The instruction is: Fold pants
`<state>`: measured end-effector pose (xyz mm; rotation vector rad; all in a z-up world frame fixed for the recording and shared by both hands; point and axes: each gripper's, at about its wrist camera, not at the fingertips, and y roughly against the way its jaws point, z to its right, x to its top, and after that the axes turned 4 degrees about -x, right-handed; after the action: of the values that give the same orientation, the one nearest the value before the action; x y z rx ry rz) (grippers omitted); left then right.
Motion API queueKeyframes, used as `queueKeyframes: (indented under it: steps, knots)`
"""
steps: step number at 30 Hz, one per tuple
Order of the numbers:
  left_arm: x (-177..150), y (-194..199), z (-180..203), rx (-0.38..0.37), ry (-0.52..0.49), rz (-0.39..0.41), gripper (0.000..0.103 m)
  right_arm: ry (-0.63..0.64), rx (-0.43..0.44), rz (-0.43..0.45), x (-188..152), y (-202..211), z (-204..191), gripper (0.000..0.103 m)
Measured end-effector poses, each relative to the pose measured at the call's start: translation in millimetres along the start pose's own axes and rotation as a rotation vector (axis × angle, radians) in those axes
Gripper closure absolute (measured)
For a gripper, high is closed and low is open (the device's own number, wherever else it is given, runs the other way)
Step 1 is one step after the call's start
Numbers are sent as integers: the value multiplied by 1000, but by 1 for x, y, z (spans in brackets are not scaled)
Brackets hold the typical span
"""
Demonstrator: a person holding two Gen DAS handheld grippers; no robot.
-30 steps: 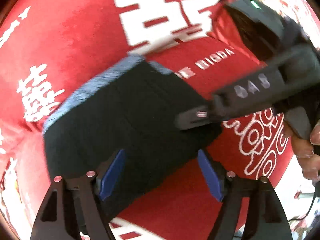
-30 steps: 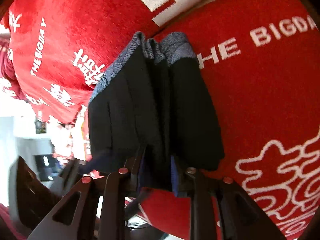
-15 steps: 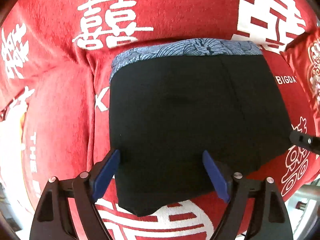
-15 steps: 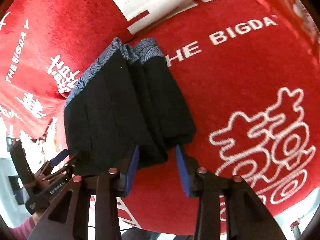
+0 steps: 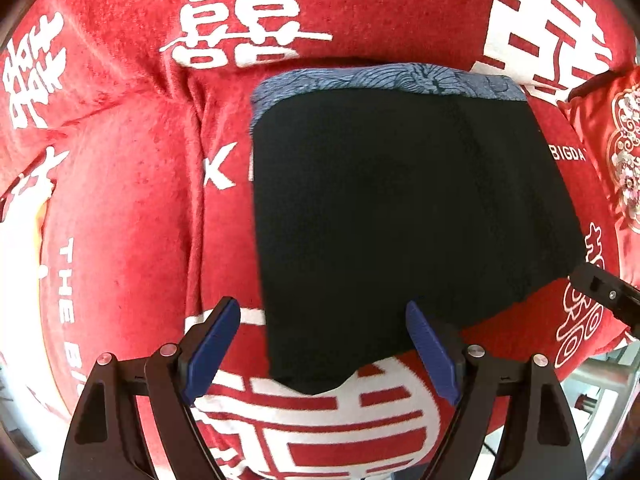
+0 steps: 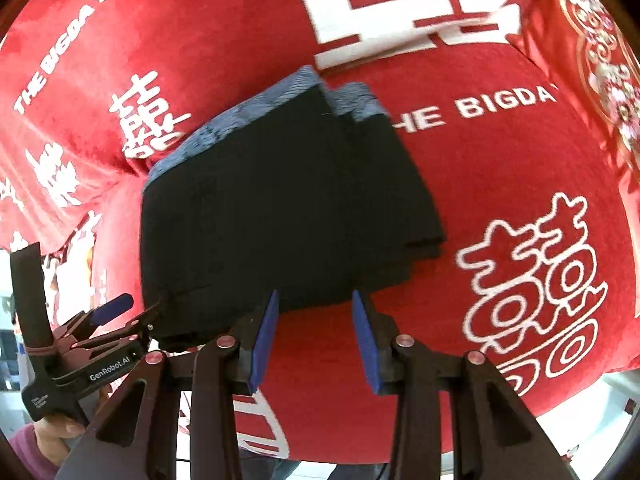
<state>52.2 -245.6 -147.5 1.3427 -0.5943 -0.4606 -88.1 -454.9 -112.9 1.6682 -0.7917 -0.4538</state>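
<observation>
Left wrist view — folded black pants [image 5: 400, 216] with blue-grey waistband flat on red blanket [image 5: 120, 208], left gripper [image 5: 326, 352] spread wide above their near edge, gripping nothing; right wrist view — right gripper [image 6: 314, 340] just parted, pants released beyond its tips, near the blanket's front edge.

Cover: we see a red blanket [image 5: 120, 200] with white lettering beneath our tools.
Cushion: we see an embroidered red cushion [image 6: 596, 52] far right of them.

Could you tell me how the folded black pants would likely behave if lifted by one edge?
The folded black pants are probably floppy: stacked layers show at the edge and would likely sag open. They look light. The plush red blanket probably resists sliding.
</observation>
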Motion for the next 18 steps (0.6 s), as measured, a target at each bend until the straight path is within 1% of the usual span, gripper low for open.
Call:
queueKeyframes:
  steps: [4,7,9,10,14,18]
  knots:
    - [-1,4,-13,-2,-9,-4,17,32,-2,-2,-4,-3,-21,61]
    - [-3,5,-25,-7,4,-10,17,38,2,-30,-2,-18,-34,58]
    - [-5,5,-34,-8,11,-18,17,49,-20,-51,-2,-30,-40,52]
    - [-6,5,-37,-7,12,-20,17,49,-34,-58,-2,-35,-41,51]
    - [-10,5,-51,-1,13,-32,17,41,-40,-52,-6,-38,-46,40]
    - [-10,5,-63,1,27,-39,17,8,-48,-117,-15,-54,-44,39]
